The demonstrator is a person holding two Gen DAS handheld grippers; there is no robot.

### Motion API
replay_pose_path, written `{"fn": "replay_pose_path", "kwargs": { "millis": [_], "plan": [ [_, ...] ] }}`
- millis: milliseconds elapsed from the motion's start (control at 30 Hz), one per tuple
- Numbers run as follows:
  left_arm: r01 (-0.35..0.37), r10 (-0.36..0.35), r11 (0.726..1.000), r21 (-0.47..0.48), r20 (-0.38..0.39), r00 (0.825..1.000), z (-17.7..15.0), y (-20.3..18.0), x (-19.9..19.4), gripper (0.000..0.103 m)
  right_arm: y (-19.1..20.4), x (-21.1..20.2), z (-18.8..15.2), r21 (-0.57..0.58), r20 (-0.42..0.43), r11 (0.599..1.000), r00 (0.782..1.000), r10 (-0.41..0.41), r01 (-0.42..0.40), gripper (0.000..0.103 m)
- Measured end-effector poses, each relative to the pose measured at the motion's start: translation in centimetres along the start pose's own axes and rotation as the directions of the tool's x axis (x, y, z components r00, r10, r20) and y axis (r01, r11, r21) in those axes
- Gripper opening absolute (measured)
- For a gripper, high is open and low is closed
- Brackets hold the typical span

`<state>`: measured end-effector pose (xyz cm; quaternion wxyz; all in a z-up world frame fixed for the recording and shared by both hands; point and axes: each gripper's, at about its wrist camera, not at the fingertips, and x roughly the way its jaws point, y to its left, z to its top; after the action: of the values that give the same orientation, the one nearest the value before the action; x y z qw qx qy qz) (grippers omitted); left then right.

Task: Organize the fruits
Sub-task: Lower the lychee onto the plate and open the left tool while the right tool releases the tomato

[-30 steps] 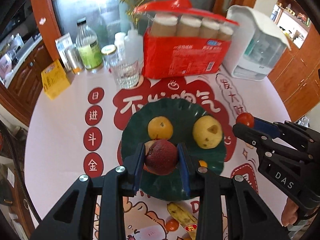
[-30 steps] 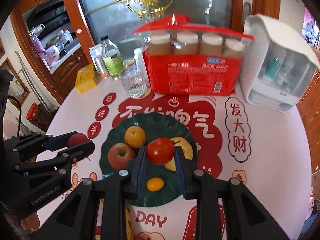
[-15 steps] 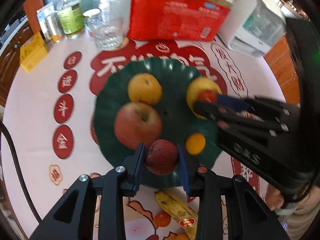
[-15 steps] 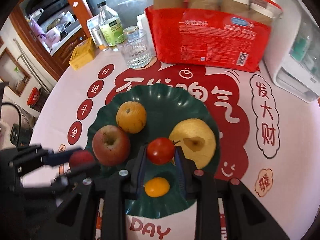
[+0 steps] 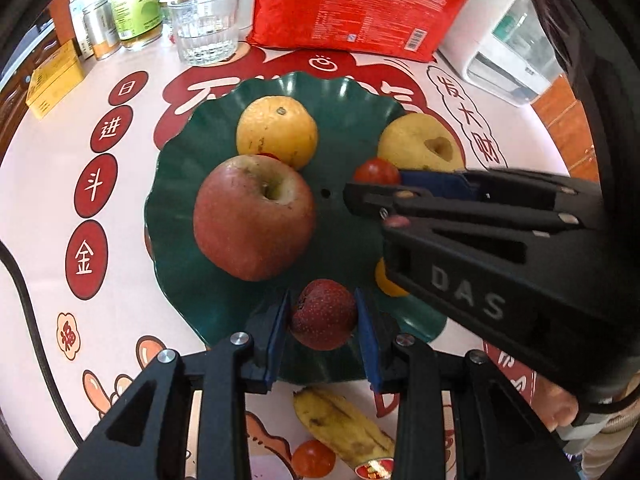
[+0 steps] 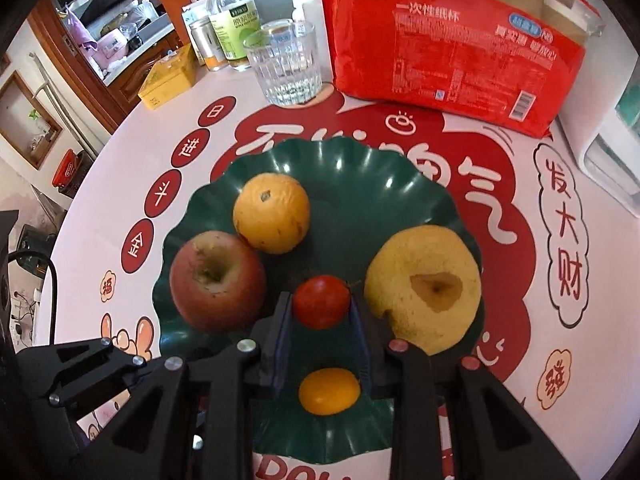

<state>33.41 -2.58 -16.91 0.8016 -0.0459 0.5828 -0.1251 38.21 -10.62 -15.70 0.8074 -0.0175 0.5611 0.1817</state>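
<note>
at the back of the table we see a red pack of paper cups (image 6: 452,40), a clear glass (image 6: 286,64), a green-labelled bottle (image 6: 232,20) and a yellow box (image 6: 168,76).

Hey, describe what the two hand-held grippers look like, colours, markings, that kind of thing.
Both are matte black plastic with open triangular cut-outs in the finger arms, silver and reddish bolt heads at the pivots, and blue pads on the inner finger faces. The right hand-held gripper carries raised "DAS" lettering on its side. The left hand-held gripper shows no lettering here. A light, ribbed sleeve cuff shows behind the right one.
</note>
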Motion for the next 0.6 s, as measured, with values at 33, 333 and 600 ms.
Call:
{"fn": "replay_pose_path", "kwargs": {
  "millis": [33,333,600],
  "plan": [
    [-0.003,0.003,1.0,-0.008,0.007,1.0,0.0,0.1,0.0,0.035,-0.1,0.0,0.0,0.005,-0.002,1.0,1.0,0.012,-0.012,0.03],
    [-0.026,0.032,0.997,-0.072,0.082,0.996,0.1,1.1,-1.9,0.069,-0.8,-0.8,-0.5,0.053,0.013,0.998,0.999,0.041,-0.042,0.042],
    [-0.027,0.038,0.994,-0.104,0.106,0.994,-0.5,1.3,-3.7,0.079,-0.5,-2.3,-1.5,0.059,0.038,0.997,0.998,0.047,-0.05,0.042]
  ]
}}
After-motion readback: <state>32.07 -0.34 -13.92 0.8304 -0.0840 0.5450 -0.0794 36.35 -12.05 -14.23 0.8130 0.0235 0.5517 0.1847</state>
